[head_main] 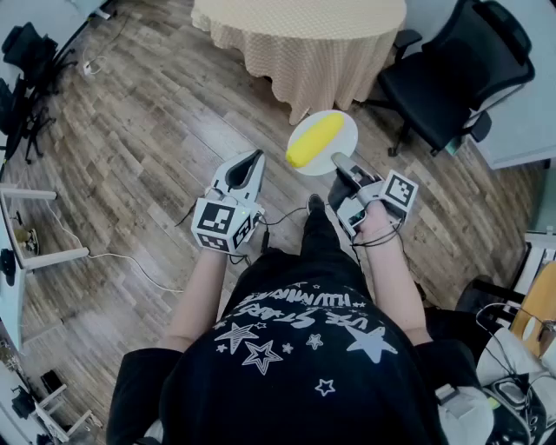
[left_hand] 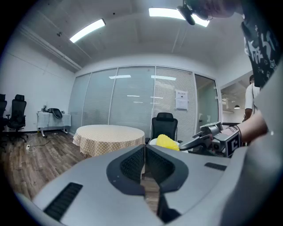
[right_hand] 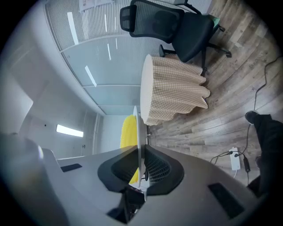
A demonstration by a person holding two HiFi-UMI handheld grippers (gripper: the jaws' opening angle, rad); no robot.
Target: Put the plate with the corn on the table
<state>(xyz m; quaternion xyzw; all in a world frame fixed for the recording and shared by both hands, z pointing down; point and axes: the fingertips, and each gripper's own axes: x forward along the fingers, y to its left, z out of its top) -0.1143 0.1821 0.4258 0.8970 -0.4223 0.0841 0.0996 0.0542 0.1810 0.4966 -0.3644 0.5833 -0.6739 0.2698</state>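
Head view has the white plate [head_main: 345,129] in the upper middle of the frame, held in the air over the wooden floor [head_main: 130,156]. It sits just below the draped edge of the round counter [head_main: 300,26] and does not rest on it. A yellow ear of corn [head_main: 314,139] lies across the plate's left part.

The right gripper [head_main: 340,162] reaches up from the centre right of the frame and has the plate by its lower right rim. In the right gripper view the plate is seen edge-on. Its thin rim runs straight down between the two jaws, which are clamped on it, and the corn is on the left side of the plate.

The left gripper [head_main: 254,158] hangs left of the plate and apart from it. In the left gripper view its jaws are pressed together with nothing between them.

A black office chair [head_main: 452,78] stands at the upper right, beside the counter.
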